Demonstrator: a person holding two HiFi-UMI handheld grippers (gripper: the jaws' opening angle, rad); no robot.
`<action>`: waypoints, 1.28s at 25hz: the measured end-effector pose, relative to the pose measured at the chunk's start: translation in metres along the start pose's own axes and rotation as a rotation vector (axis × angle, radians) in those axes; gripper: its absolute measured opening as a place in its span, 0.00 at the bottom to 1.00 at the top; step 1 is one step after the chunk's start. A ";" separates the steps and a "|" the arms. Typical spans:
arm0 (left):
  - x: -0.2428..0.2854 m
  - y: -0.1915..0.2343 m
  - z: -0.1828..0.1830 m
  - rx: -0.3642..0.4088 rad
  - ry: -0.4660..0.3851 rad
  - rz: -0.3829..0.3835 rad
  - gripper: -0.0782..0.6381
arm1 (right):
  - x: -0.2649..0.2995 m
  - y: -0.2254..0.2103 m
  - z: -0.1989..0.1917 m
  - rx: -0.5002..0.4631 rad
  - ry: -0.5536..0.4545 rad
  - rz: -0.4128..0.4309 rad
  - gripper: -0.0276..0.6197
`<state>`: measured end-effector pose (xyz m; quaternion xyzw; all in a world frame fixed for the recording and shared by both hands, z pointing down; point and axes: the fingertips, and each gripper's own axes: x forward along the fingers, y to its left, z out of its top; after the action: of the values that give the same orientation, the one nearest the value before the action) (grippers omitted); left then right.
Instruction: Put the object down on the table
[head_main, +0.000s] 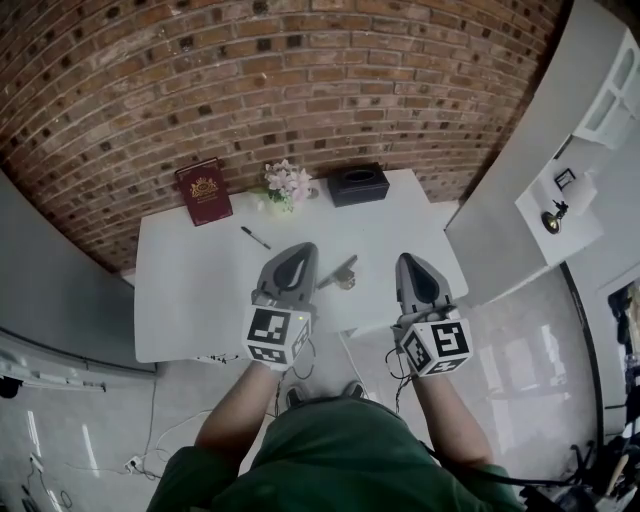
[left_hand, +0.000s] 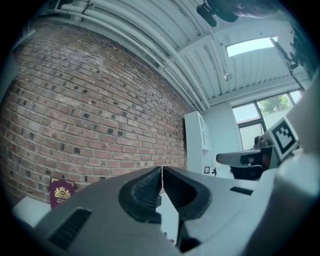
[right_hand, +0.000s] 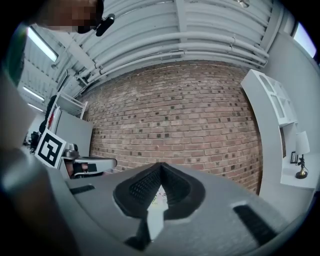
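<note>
First, left gripper (left_hand: 162, 175): the jaws are seen pressed together with nothing between them; it is held over the near edge of the table (head_main: 200, 300).
Right gripper (right_hand: 160, 170): the jaws are likewise closed tip to tip, and nothing is carried.
Object (head_main: 341, 273): it is found lying on the table between the two grippers, touched by neither. A slim grey shaft with a rounder brownish end can be made out; what it is cannot be told.
Task state: the putting-down is judged done, since the object rests on the table and is free of both grippers.
Handling: the object is judged small, light and stiff, probably metal, so some slipperiness is to be expected. No fragility is suggested.
Hold: it would best be taken across the shaft near its middle, with the jaws set square to its length.
Pen (head_main: 255, 237): one is counted, lying farther back and to the left.
Book (head_main: 203, 191): one, red, is laid at the far left corner.
Flowers (head_main: 287, 184): one small bunch is set at the far edge.
Box (head_main: 357, 185): one, black, is placed just beside the flowers.
Counts: two grippers, one object and one table are counted.
</note>
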<state>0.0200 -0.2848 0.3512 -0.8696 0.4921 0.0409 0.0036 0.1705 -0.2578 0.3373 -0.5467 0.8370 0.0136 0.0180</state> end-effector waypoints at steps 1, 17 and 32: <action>0.001 -0.001 0.000 -0.003 -0.002 -0.004 0.12 | 0.000 0.001 0.000 -0.005 0.000 0.001 0.05; -0.001 0.019 -0.014 -0.049 0.027 0.017 0.12 | 0.014 0.007 -0.011 0.001 0.021 0.010 0.05; 0.015 0.012 -0.025 -0.050 0.060 0.007 0.12 | 0.020 -0.003 -0.021 0.028 0.026 0.019 0.05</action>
<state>0.0194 -0.3049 0.3757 -0.8684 0.4940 0.0269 -0.0330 0.1651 -0.2787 0.3570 -0.5385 0.8425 -0.0050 0.0146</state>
